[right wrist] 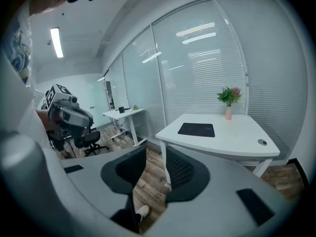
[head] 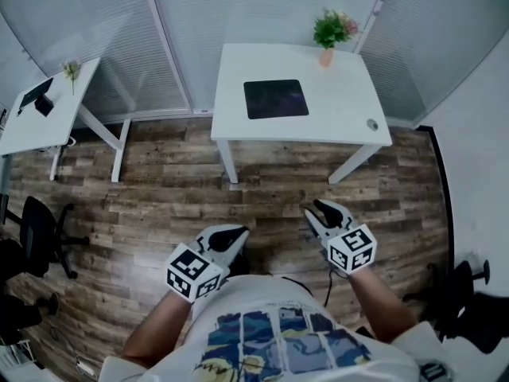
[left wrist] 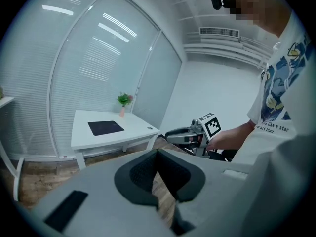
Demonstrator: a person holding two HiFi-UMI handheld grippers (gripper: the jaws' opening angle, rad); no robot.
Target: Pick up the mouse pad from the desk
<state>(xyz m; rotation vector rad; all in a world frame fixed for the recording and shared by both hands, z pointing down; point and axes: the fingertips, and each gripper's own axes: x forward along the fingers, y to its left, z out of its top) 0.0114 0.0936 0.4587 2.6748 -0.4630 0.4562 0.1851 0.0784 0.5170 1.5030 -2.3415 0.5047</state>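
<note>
From the head view we see the mouse pad (head: 276,99) lying flat near the middle of the white desk (head: 366,126), well ahead of us across the wood floor (head: 159,189). A potted plant (head: 332,32) stands at the desk's far edge. The left gripper (head: 231,235) and right gripper (head: 316,210) hang low in front of our body, both pointing toward the desk and well apart from it. A second desk (head: 48,122) and an office chair (head: 38,231) sit off to the left.

In the left gripper view, the jaws stand a little apart, only floor showing in the narrow gap, nothing held. The pad lies dark on the desk beyond, the other gripper out to the side.

In the right gripper view, the jaws are apart a bit wider and empty; floor and a shoe (right wrist: 142,211) show between them. The pad rests on the desk ahead, in front of the plant.
</note>
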